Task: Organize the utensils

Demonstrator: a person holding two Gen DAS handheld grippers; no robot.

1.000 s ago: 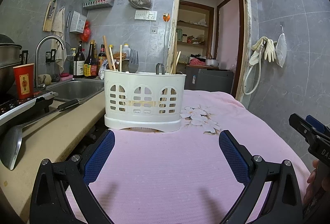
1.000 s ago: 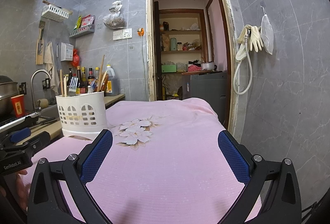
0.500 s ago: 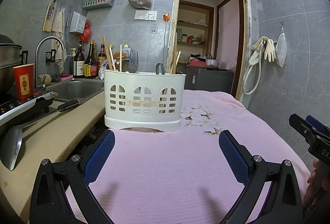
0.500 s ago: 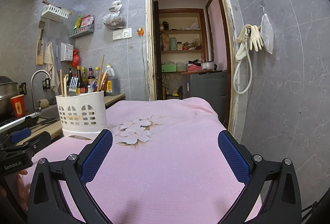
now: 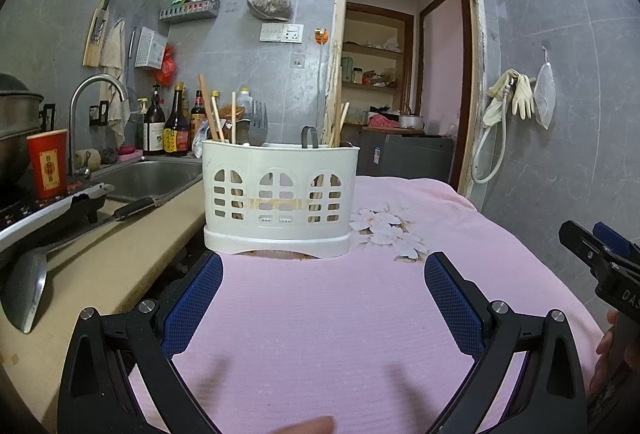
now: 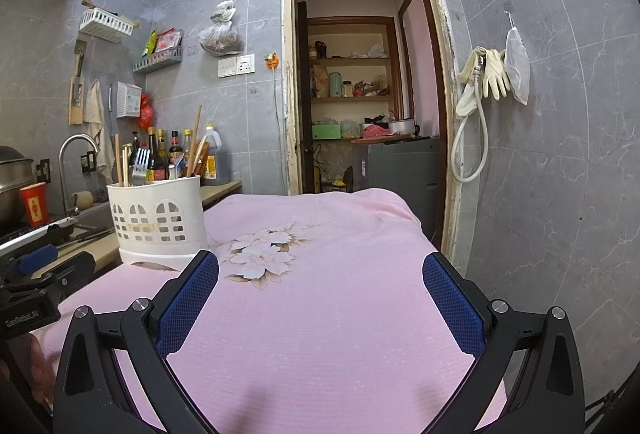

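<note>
Utensil holder (image 5: pixel 280 190) sitting on pink-clothed surface (image 5: pixel 320 314), straight ahead of left gripper (image 5: pixel 323 298), forward-left of right gripper (image 6: pixel 320 298). Both grippers spread wide, gripping nothing, hovering above cloth.

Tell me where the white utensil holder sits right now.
The white utensil holder stands upright on the pink cloth, dead ahead in the left wrist view, at the cloth's left edge beside the counter.
</note>
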